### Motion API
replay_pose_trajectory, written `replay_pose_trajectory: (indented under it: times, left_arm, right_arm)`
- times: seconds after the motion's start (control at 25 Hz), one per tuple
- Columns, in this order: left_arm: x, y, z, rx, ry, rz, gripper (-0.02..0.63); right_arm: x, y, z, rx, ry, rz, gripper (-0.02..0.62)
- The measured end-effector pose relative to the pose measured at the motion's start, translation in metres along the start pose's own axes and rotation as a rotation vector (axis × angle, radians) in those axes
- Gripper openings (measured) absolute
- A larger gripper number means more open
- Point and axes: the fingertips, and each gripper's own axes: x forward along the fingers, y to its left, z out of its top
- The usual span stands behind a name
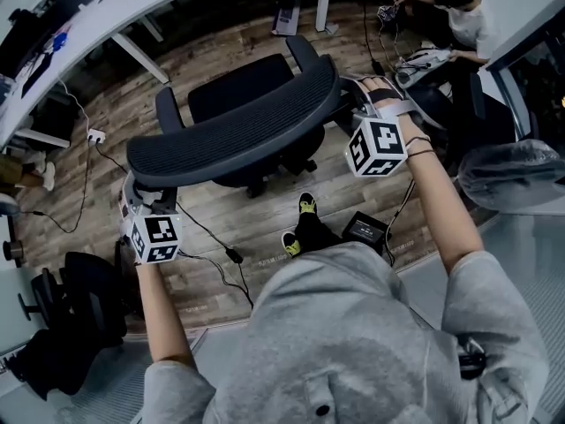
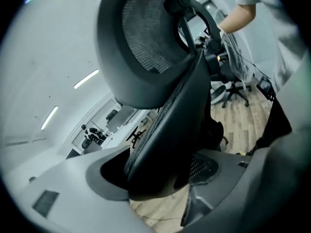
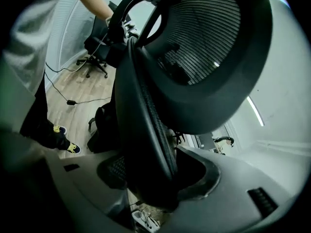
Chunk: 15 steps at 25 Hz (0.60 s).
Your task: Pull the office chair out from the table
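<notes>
Black office chair (image 1: 234, 126), curved mesh back, smooth hard rim, each end of the rim sat loose between the wide-apart jaws of the left gripper (image 1: 141, 193) and right gripper (image 1: 360, 106)

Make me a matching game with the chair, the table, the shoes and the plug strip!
Things:
1 office chair
2 table
3 shoes
4 power strip

Descriptions:
A yellow and black
B small and white, left of the chair
C dark, with a mesh back, in the middle of the head view
D white, curving along the top left

Pairs: 1-C, 2-D, 3-A, 4-B
</notes>
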Motion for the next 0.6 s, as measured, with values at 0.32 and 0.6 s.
replay_pose_trajectory:
  times: [0.32, 0.6]
  left_arm:
    - [-0.076, -0.015, -0.006, -0.398, -0.149, 0.109, 0.302]
    - [-0.105, -0.084, 0.042, -0.721, -0.261, 0.082, 0.157]
  right_arm:
    - [-0.080, 0.001, -0.021, 0.358, -0.025, -0.147, 0.227]
    - [-0.130, 0.044, 0.038, 0.872, -0.295, -0.146, 0.091]
